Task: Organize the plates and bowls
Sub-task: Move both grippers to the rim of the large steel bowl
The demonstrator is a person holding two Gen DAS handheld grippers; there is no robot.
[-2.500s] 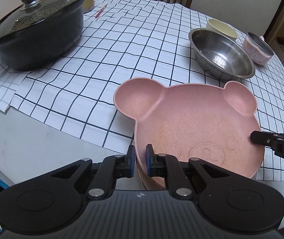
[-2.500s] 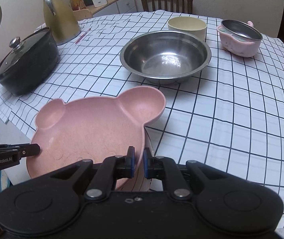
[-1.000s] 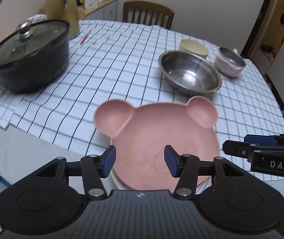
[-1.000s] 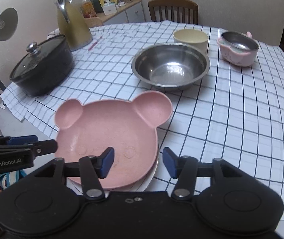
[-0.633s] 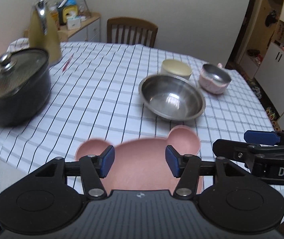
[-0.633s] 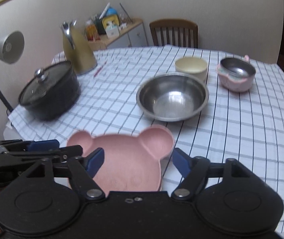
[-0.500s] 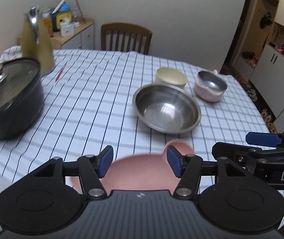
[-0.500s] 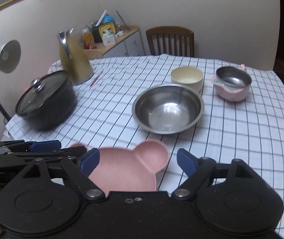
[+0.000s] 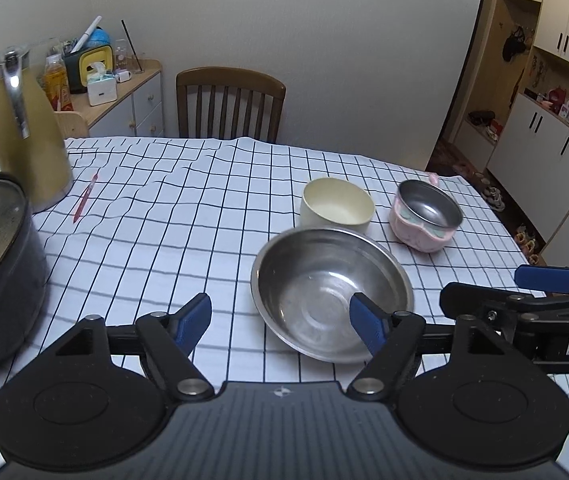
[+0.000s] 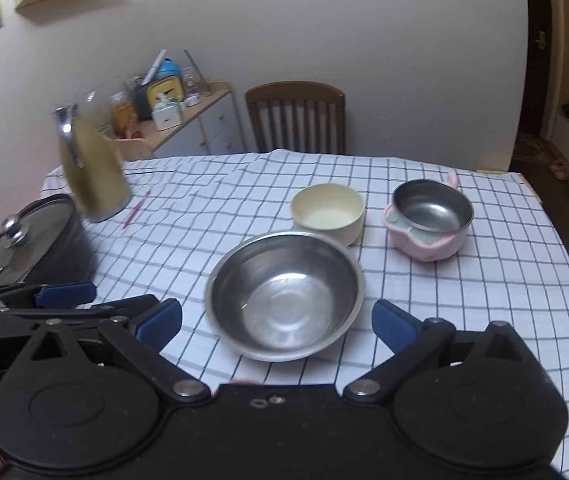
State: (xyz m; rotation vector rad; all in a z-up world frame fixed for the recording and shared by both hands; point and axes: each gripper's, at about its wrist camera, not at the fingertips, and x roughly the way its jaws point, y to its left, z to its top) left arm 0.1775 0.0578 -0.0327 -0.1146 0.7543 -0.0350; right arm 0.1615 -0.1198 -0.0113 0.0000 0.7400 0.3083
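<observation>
we are between two steps: both grippers hang empty above the table, and we judge that the large steel bowl (image 10: 284, 300) is next. the left gripper (image 9: 280, 316) and the right gripper (image 10: 276, 324) both have their jaws opening, with nothing pressed between the pads. the bowl stands on the checked cloth (image 10: 464, 300), touching the cream bowl (image 10: 327, 208) (the pink-sided bowl (image 10: 430, 216) is near). compared with a second ago, the pink bear plate has left both views.

I can read only white letters "DAS" on the right gripper (image 9: 540, 300), cut off at my left view's edge; no other lettering is legible.
</observation>
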